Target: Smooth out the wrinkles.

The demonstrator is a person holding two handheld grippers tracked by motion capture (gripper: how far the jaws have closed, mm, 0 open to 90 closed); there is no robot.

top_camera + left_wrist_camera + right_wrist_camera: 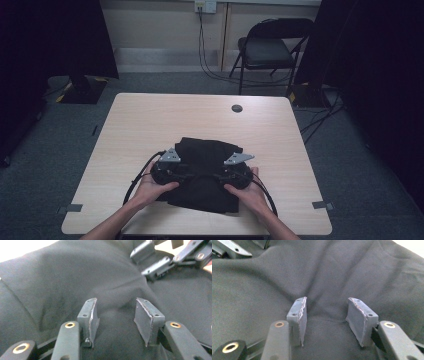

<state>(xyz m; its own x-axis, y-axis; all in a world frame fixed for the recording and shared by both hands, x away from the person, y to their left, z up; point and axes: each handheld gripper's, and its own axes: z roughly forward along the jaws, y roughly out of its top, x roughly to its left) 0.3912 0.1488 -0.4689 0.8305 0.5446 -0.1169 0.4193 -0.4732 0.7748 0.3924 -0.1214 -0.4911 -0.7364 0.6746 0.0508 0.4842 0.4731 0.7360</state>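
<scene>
A black cloth [206,149] lies folded and rumpled on the near middle of the light wooden table [150,120]. Both grippers rest on its near part, a hand on each. My left gripper [189,174] points toward the middle; in the left gripper view it [115,312] stands open, a low ridge of cloth [62,285] between the pads, not pinched. My right gripper [216,176] faces it from the right and is also open [327,312] over a soft fold of the cloth [362,272]. The left gripper view has the right gripper [155,262] at its top right.
A round cable grommet [237,108] sits in the table's far middle. Behind the table stand a black folding chair [270,50] and dark curtains on both sides. Cables hang from a wall socket [205,6]. The table's bare wood surrounds the cloth.
</scene>
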